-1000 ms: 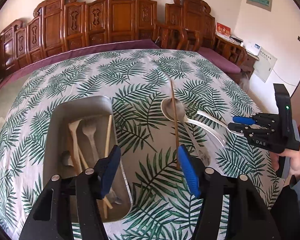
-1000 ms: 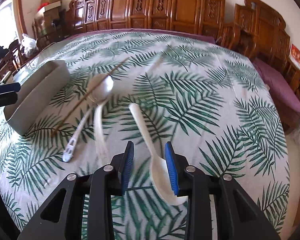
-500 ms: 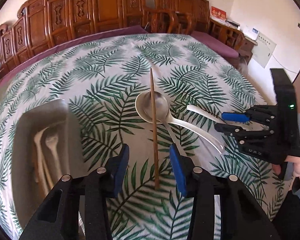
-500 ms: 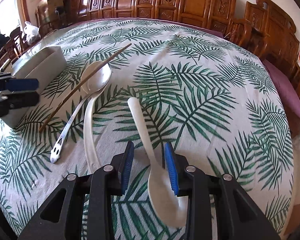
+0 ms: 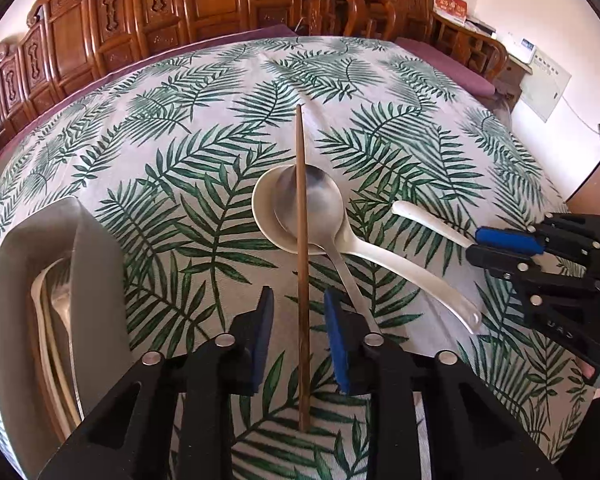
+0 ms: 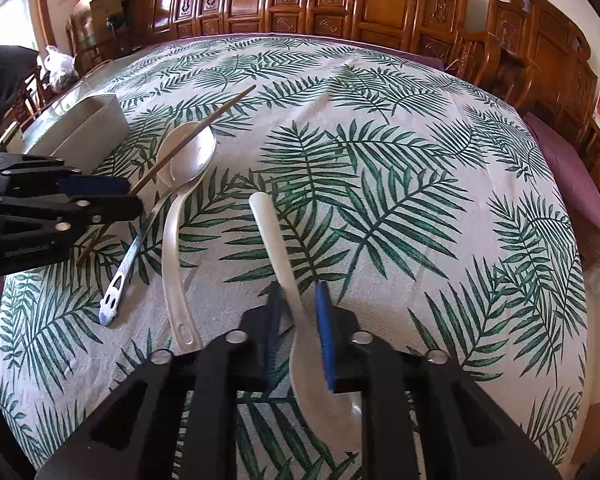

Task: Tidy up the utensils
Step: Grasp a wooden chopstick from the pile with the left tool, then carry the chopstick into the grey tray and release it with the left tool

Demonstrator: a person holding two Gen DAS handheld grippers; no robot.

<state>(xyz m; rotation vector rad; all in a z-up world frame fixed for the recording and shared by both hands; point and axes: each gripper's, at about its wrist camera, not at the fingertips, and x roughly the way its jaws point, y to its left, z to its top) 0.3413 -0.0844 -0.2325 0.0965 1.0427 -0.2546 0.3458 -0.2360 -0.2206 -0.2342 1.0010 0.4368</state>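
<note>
My left gripper [image 5: 298, 330] is open, its blue pads on either side of a brown chopstick [image 5: 301, 240] that lies across a metal spoon [image 5: 318, 210] nested in a white ladle [image 5: 364, 248]. My right gripper [image 6: 298, 334] is shut on a small white spoon [image 6: 278, 252], handle pointing away; it also shows in the left wrist view [image 5: 432, 224]. A metal tray [image 5: 52, 280] at the left holds several utensils. In the right wrist view I see the chopstick [image 6: 192, 134], ladle [image 6: 172, 248], metal spoon [image 6: 194, 152], tray [image 6: 88, 128] and left gripper [image 6: 134, 196].
The round table has a palm-leaf cloth [image 5: 220, 128]. Carved wooden chairs [image 5: 148, 8] ring its far side. The table edge drops off at the right in the right wrist view [image 6: 572, 264].
My left gripper moved right from the tray to straddle the chopstick and narrowed its opening. My right gripper closed tighter on the white spoon and held its place.
</note>
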